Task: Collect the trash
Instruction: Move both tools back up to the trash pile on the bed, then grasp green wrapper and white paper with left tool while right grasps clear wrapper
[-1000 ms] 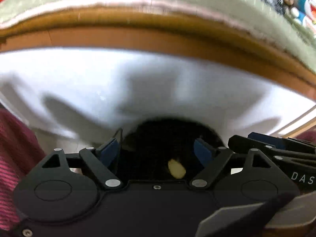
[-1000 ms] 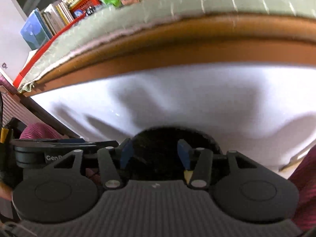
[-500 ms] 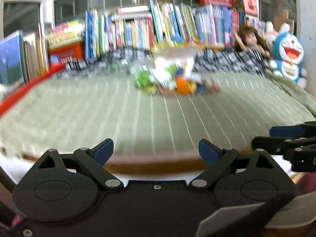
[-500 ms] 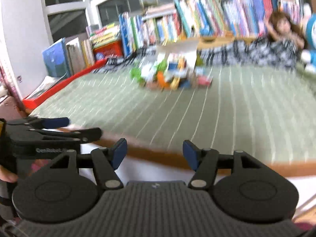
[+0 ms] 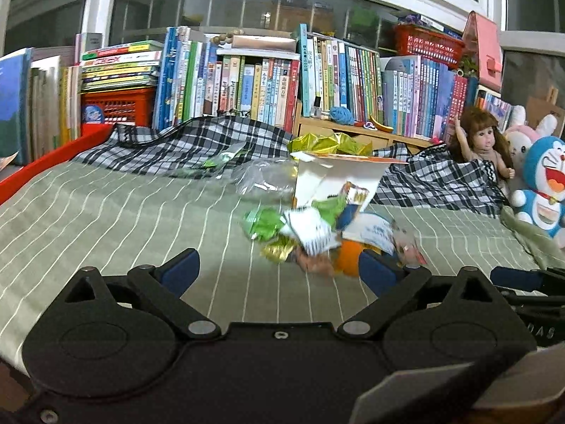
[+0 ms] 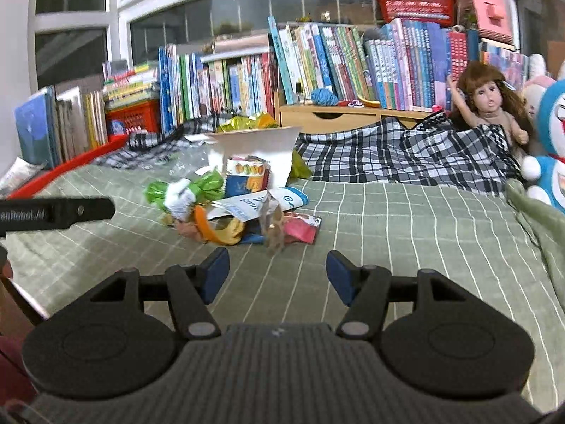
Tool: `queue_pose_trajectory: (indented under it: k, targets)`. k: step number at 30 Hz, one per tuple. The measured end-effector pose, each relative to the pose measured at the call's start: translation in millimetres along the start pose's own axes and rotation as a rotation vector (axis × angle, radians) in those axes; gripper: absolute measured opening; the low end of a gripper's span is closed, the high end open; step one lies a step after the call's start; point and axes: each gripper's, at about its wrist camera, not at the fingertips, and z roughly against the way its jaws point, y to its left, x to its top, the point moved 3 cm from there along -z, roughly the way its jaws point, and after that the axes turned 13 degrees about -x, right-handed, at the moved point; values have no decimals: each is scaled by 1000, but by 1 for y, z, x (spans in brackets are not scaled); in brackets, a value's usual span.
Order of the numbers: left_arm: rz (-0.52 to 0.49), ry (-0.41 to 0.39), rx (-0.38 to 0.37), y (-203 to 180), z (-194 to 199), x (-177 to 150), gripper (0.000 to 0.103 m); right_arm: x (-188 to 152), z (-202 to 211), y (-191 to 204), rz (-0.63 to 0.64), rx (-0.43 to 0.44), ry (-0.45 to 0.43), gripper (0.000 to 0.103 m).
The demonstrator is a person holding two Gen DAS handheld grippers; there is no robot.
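A heap of snack wrappers [image 5: 317, 229] lies in the middle of a green striped bed cover [image 5: 123, 219], with a white paper bag [image 5: 335, 180] standing behind it. The right wrist view shows the same wrappers [image 6: 233, 205] and white bag [image 6: 261, 152]. My left gripper [image 5: 279, 272] is open and empty, short of the heap, its right finger near an orange wrapper [image 5: 348, 261]. My right gripper [image 6: 275, 274] is open and empty too, just in front of a brown wrapper [image 6: 273, 226] and a pink packet [image 6: 300, 228].
A black-and-white checked cloth [image 6: 388, 155] lies behind the heap. Rows of books [image 5: 265, 81] line the back. A doll [image 6: 491, 102] and a blue plush toy [image 5: 543, 183] sit at the right. The left gripper's arm [image 6: 56, 213] shows at the right wrist view's left edge.
Both grippers rose from a dark bin with a white liner below the bed edge up over the bed, and now face the wrapper heap from closer. Both remain open.
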Motion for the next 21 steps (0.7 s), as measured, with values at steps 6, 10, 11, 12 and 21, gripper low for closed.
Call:
queue_pose_trajectory:
  k: [6,10,11,12,21]
  targets:
    - [7,12,-33,-2,-51,15,88,9,-31,11,39,-1,5,64]
    - [-48,7,-20,-8,-78,17,87,14,-49,14,31,2,24,61]
    - [-49,12,-16,-7,-84,17,87,14,-52,14,27,5,29,60]
    - [-46,17,-12,-8,-88,17,87,15,-57,15,22,5,34,60]
    - [11,63,39,9,-116,10,88,17,-81,24,47,8,51,59]
